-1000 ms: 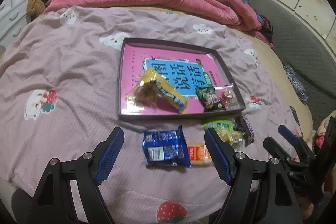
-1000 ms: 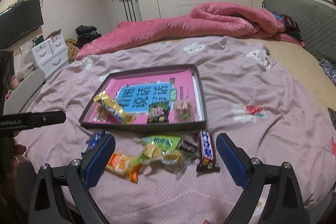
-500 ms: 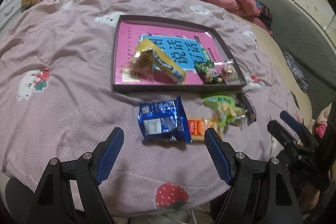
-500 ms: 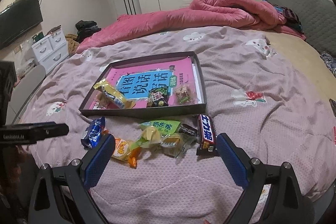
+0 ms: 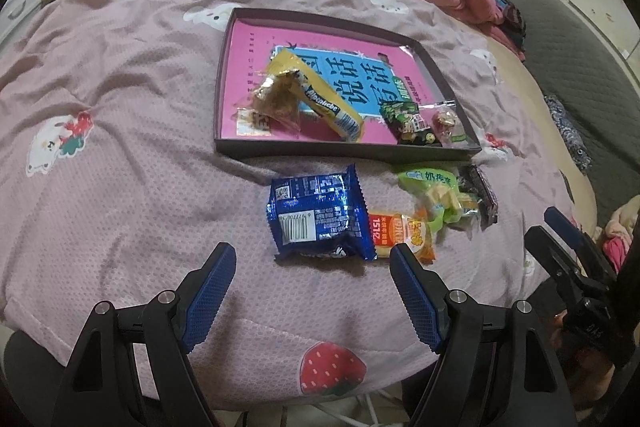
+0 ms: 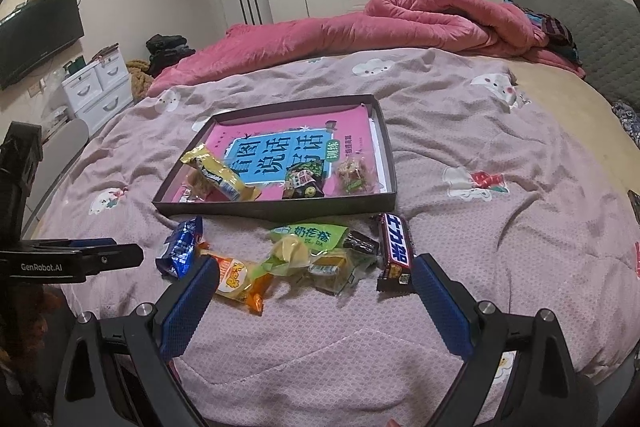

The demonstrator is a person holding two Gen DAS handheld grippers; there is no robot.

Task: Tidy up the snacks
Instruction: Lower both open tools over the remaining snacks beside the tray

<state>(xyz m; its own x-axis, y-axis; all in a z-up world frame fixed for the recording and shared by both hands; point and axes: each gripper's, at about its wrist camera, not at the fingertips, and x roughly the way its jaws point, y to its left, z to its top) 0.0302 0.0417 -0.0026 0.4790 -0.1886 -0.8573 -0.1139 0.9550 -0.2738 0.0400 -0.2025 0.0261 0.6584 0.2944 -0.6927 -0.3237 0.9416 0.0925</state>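
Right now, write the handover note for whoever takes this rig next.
Left gripper: open, empty, just short of the blue packet.
Right gripper: open, empty, over the loose pile.
Done: the yellow bar, a clear-wrapped snack, a dark green packet and a small clear candy bag are in the tray.
Left on the bedspread: blue packet, orange packet, green bag, clear yellow packets, chocolate bar.
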